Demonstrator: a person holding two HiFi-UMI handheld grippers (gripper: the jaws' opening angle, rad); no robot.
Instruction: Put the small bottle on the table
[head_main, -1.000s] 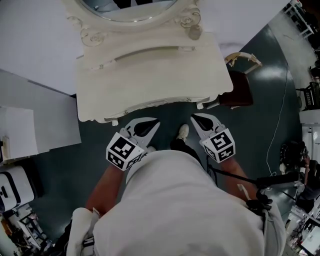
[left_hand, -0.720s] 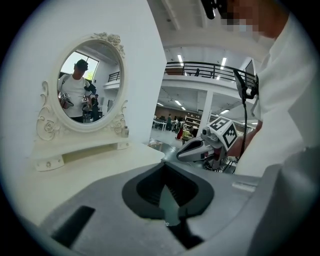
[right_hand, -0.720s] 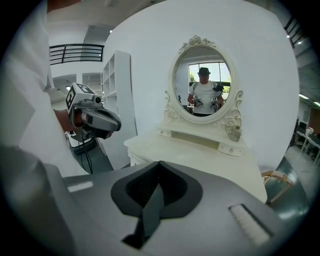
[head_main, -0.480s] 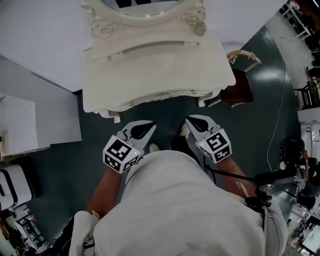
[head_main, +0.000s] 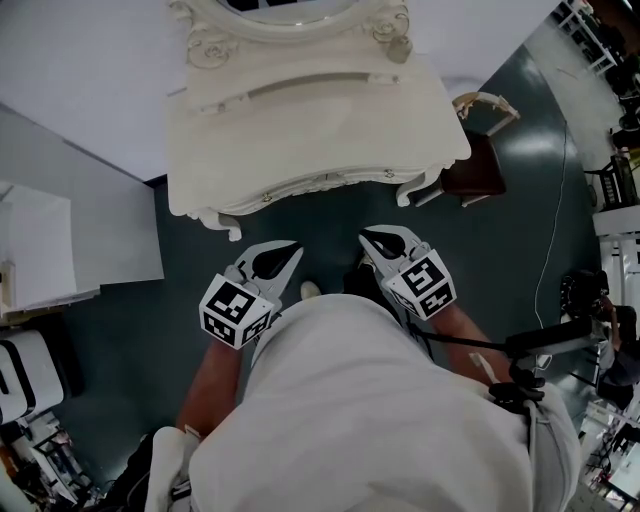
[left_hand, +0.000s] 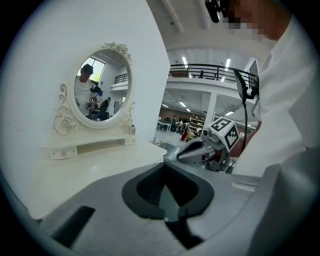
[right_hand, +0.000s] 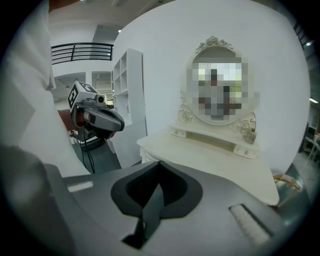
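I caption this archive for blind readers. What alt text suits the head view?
Seen from above, a person in a white shirt holds the left gripper and right gripper, both shut and empty, over a dark floor before a cream dressing table; a small bottle stands beside its mirror.

The left gripper (head_main: 283, 252) and right gripper (head_main: 378, 240) are hovering side by side, jaws pressed together, empty, pointing far.

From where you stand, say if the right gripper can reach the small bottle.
Probably not yet: the right gripper, jaws together, hangs short of the table; the small bottle stands at its back. Nothing lies between.
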